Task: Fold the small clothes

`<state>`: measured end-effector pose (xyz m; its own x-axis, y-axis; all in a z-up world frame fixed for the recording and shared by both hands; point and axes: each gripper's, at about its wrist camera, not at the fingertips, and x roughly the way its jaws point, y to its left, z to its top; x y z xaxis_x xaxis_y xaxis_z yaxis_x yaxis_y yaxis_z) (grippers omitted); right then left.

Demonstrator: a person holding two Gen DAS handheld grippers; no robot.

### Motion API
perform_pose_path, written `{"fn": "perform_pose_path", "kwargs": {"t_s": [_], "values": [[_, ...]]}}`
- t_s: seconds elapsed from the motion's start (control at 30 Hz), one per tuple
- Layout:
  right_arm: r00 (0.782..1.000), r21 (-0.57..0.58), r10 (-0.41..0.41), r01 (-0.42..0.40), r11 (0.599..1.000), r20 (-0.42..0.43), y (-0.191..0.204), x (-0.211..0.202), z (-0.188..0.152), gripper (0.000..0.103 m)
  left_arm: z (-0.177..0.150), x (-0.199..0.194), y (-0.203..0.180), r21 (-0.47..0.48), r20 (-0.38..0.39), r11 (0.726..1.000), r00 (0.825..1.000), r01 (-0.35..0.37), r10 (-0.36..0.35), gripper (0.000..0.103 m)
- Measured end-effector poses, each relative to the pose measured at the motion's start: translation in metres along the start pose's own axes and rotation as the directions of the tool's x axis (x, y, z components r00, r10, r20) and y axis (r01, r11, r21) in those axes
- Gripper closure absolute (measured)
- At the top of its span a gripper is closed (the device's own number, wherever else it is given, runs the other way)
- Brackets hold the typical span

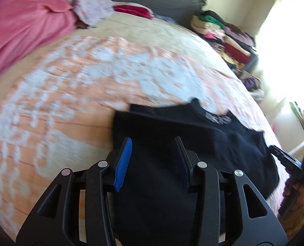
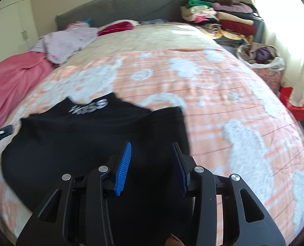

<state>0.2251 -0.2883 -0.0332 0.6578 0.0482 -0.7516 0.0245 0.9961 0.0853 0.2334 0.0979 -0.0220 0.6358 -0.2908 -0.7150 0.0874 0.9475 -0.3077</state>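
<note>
A black garment (image 1: 193,135) with grey lettering near its collar lies spread on the orange and white bed cover (image 1: 69,82). My left gripper (image 1: 154,139) hovers over the garment's left part, jaws apart, blue pads (image 1: 123,164) clear of the cloth. In the right wrist view the same garment (image 2: 90,135) fills the lower left. My right gripper (image 2: 152,143) is over its right edge, jaws also apart with nothing pinched. Each gripper shows at the edge of the other's view: the right gripper (image 1: 285,157), the left gripper (image 2: 0,133).
A pink blanket (image 2: 12,82) and a heap of lilac clothes (image 2: 65,41) lie at the bed's far left. Stacked folded clothes (image 2: 223,16) stand by the grey headboard (image 2: 121,6). A full laundry basket (image 2: 260,55) and a red box (image 2: 295,104) sit beside the bed at right.
</note>
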Motion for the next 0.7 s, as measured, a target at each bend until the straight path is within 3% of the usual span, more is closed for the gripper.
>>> {"fn": "perform_pose_path", "kwargs": {"t_s": [0.13, 0.33, 0.37, 0.4, 0.5, 0.53, 0.7], "values": [[0.999, 0.003, -0.012, 0.012, 1.000, -0.035, -0.009, 0.021, 0.010, 0.064, 0.010, 0.011, 0.022, -0.024, -0.023, 0.999, 0.999, -0.048, 0.048, 0.068], [0.997, 0.038, 0.049, -0.046, 0.998, -0.068, -0.017, 0.043, 0.019, 0.068, 0.014, 0.031, 0.034, -0.036, -0.060, 0.999, 0.998, -0.028, 0.026, 0.068], [0.995, 0.044, 0.062, -0.059, 0.997, -0.073, -0.018, 0.046, 0.019, 0.078, 0.014, 0.034, 0.034, -0.031, -0.064, 0.999, 0.998, -0.020, 0.018, 0.072], [0.995, 0.048, 0.070, -0.067, 0.997, -0.069, -0.020, 0.046, 0.019, 0.080, 0.014, 0.038, 0.033, -0.024, -0.069, 1.000, 0.998, -0.012, 0.010, 0.082], [0.993, 0.078, 0.106, -0.102, 0.992, -0.046, -0.025, 0.040, 0.016, 0.090, 0.013, 0.042, 0.031, -0.007, -0.079, 1.000, 0.997, -0.002, 0.001, 0.096], [0.992, 0.089, 0.119, -0.115, 0.989, -0.036, -0.027, 0.037, 0.016, 0.095, 0.012, 0.041, 0.031, -0.002, -0.076, 1.000, 0.997, 0.007, -0.007, 0.096], [0.982, 0.146, 0.177, -0.184, 0.972, 0.063, -0.039, 0.009, 0.024, 0.096, 0.023, 0.013, 0.025, 0.017, 0.021, 1.000, 0.999, 0.024, -0.024, 0.099]]}}
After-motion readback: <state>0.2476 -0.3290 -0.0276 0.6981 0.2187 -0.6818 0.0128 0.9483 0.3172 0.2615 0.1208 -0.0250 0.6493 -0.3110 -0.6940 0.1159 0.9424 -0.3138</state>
